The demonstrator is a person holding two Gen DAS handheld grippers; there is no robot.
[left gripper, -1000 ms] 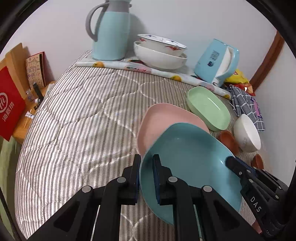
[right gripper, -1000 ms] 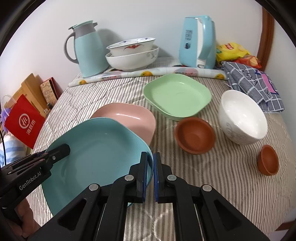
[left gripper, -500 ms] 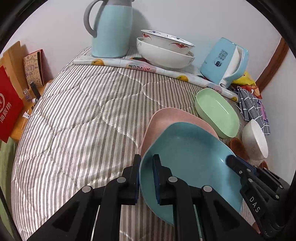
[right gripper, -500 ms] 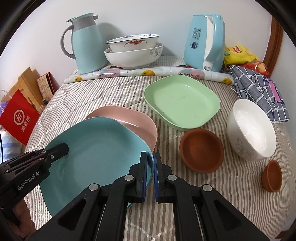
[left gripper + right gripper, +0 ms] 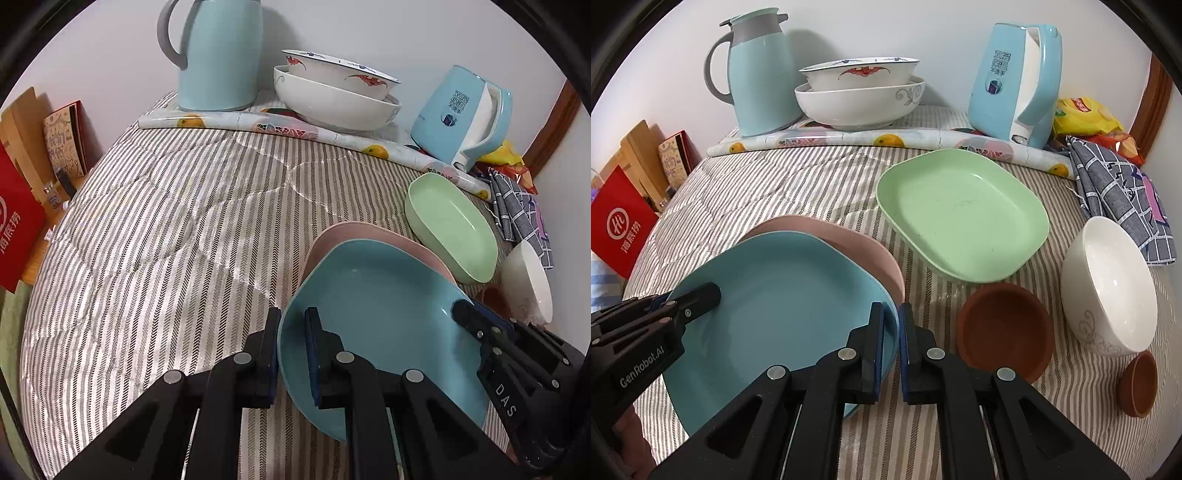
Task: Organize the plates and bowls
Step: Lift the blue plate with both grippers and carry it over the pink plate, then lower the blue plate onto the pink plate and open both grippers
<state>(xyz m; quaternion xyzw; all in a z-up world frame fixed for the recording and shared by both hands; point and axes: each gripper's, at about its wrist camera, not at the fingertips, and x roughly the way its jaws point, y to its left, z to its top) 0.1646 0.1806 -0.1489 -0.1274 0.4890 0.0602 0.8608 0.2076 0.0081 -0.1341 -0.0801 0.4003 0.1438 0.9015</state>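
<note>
Both grippers, left gripper (image 5: 291,354) and right gripper (image 5: 891,350), clamped on blue plate (image 5: 783,314) rims, overlapping pink plate (image 5: 864,247) toward upper frame.

We're looking across a grey-striped quilted surface (image 5: 166,229) running up to a plain white wall (image 5: 942,33) at twelve o'clock, wooden trim (image 5: 1152,103) standing at two o'clock.
</note>
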